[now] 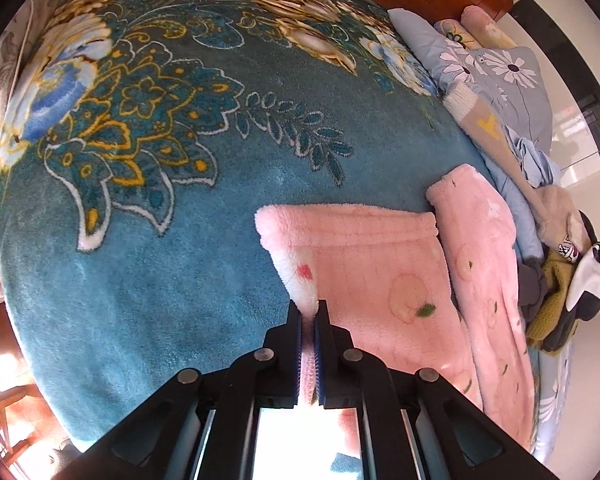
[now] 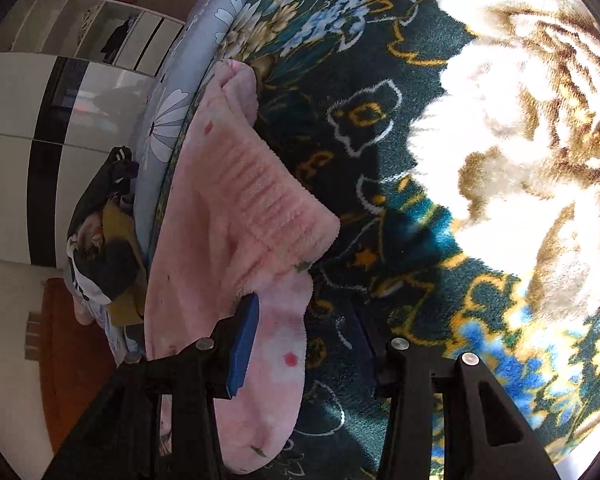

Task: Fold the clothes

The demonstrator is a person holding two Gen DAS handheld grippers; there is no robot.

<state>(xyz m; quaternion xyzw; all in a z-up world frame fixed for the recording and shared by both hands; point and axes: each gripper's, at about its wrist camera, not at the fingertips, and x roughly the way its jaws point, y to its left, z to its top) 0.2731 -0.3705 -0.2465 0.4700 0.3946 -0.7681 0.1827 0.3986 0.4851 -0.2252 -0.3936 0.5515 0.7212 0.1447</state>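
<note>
- A teal plush blanket with gold and blue flowers (image 1: 188, 240) covers the bed.
- A pink fleece garment with a ribbed waistband (image 1: 380, 272) lies at its edge, beside a heap of other clothes (image 1: 560, 280).
- The left gripper (image 1: 309, 312) is pinched tight on the garment's fluffy edge.
- The right gripper (image 2: 304, 320) stands apart, one blue pad (image 2: 244, 344) against the pink fleece (image 2: 228, 240), the other over the blanket.

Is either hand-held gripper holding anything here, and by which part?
The left hand-held gripper pinches the pink fleece garment at its edge. The right hand-held gripper is open, astride the garment's edge, not gripping.
</note>
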